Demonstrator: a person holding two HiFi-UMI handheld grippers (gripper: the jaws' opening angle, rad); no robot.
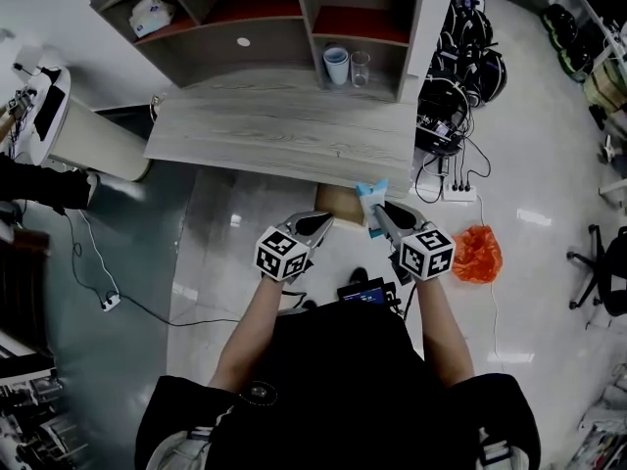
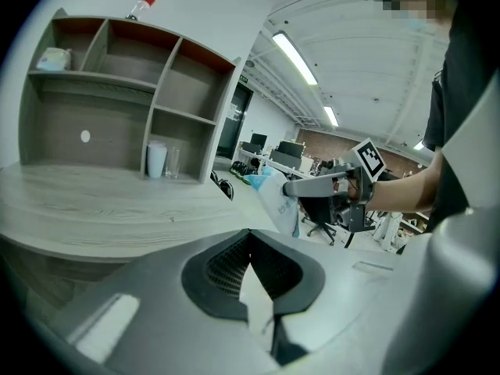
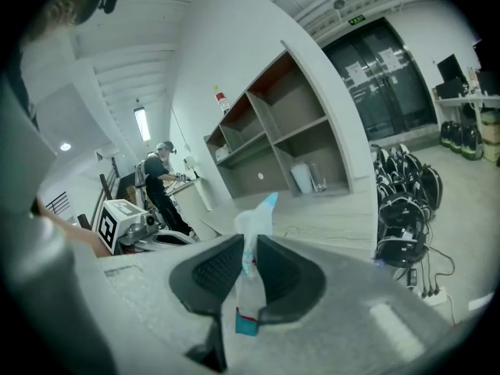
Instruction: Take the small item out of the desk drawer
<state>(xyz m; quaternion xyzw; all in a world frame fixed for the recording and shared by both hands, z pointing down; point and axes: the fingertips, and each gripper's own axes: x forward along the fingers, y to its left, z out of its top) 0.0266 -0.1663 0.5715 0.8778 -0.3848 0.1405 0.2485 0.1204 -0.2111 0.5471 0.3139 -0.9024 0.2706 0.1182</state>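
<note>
Right gripper [image 3: 250,244] pinches the small packet [image 3: 256,213].
The white-and-blue packet sits tight between its jaws, with its top poking out past the tips. The left gripper [image 2: 250,234] is pressed together with nothing in it, just beside, near the desk [image 1: 284,140] edge.

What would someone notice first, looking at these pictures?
The eye goes first to the small white-and-blue packet pinched in the right gripper, held up just in front of the grey wooden desk. Next comes the left gripper beside it, with nothing between its jaws. A bright orange bag lies on the shiny floor to the right.
</note>
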